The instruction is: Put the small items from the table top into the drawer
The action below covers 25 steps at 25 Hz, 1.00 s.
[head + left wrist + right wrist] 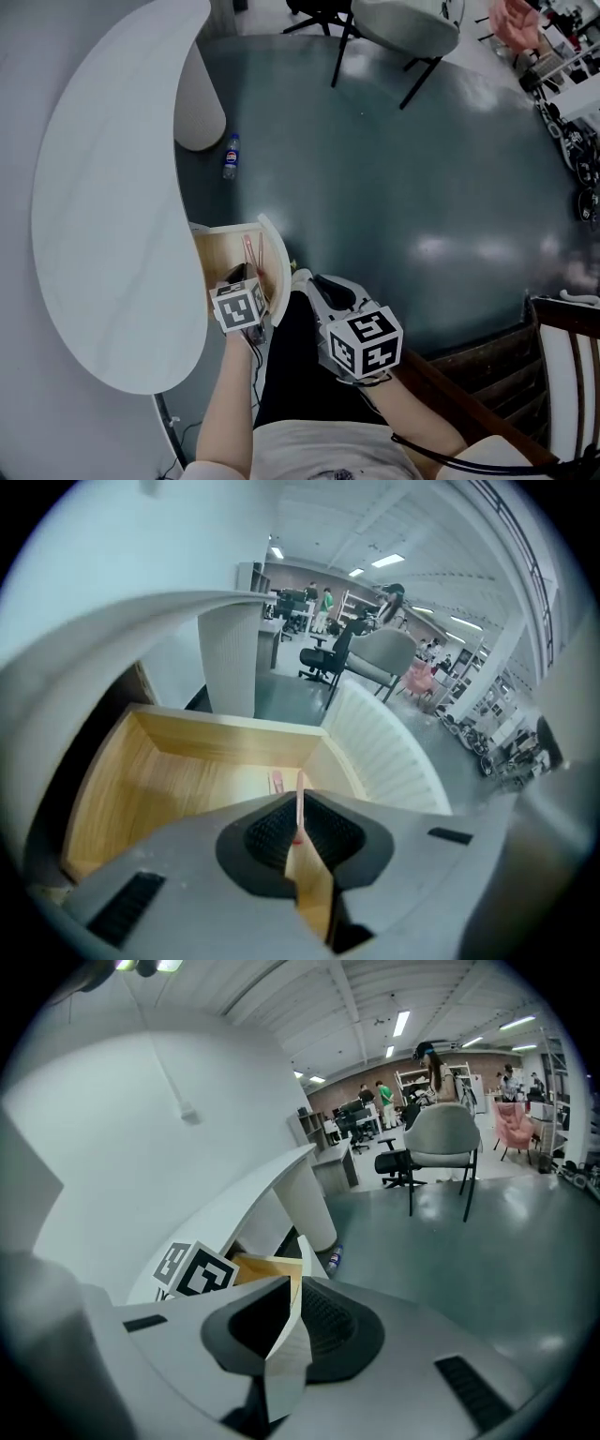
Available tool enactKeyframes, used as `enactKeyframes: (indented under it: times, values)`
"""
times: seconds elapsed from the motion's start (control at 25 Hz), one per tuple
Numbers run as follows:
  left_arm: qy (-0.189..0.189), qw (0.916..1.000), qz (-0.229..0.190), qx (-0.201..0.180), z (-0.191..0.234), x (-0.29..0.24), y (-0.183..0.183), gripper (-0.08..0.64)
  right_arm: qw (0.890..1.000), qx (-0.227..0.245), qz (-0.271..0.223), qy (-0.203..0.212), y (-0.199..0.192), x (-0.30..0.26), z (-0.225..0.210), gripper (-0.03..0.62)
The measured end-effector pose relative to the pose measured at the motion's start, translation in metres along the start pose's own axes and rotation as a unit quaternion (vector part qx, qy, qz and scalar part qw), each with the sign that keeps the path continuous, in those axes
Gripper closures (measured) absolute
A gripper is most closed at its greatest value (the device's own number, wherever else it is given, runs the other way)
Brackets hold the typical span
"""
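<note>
A pink stick [277, 781] lies in the drawer [225, 738] beneath the closed left tool [298, 808]; right tool [295, 1288] likewise closed.

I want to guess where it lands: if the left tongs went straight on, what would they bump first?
Probably the wooden bottom of the open drawer, near the pink stick lying there, though depth is hard to judge.

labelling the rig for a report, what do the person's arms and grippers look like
The left tongs and the right tongs are pale grey shells with black ribbed pads. Each bears a white cube with black square markers: the left cube, the right cube. A black cable runs beside the right forearm. The person wears a light top and dark trousers; no sleeves reach the forearms.
</note>
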State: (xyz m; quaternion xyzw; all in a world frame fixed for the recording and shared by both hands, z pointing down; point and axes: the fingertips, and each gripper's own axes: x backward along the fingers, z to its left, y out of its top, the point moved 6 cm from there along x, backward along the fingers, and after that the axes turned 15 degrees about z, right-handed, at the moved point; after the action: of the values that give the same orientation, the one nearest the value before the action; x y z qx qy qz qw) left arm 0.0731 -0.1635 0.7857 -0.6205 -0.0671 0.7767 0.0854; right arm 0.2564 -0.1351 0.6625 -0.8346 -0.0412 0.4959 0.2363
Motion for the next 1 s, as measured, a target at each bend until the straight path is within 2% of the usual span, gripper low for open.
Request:
enactKeyframes:
  times: [0.28,0.56,0.84,1.0]
  values:
    - [-0.009,0.9983,-0.046,-0.036,-0.045,0.096,-0.036,0.517,0.999,-0.011,-0.039,-0.013,-0.037,0.087,0.03,0.54]
    - [-0.016,0.9934,-0.089,-0.07,-0.07,0.167,-0.057,0.517,0.996,-0.026,-0.08,-0.015,-0.058,0.135,0.05,0.54]
    - [-0.03,0.9876,-0.118,-0.099,-0.086,0.233,-0.05,0.517,0.995,-0.02,-0.096,0.004,-0.035,0.157,0.083,0.54]
    - [-0.034,0.9823,-0.144,-0.115,-0.083,0.272,-0.049,0.517,0.995,0.002,-0.099,0.023,-0.018,0.158,0.119,0.542]
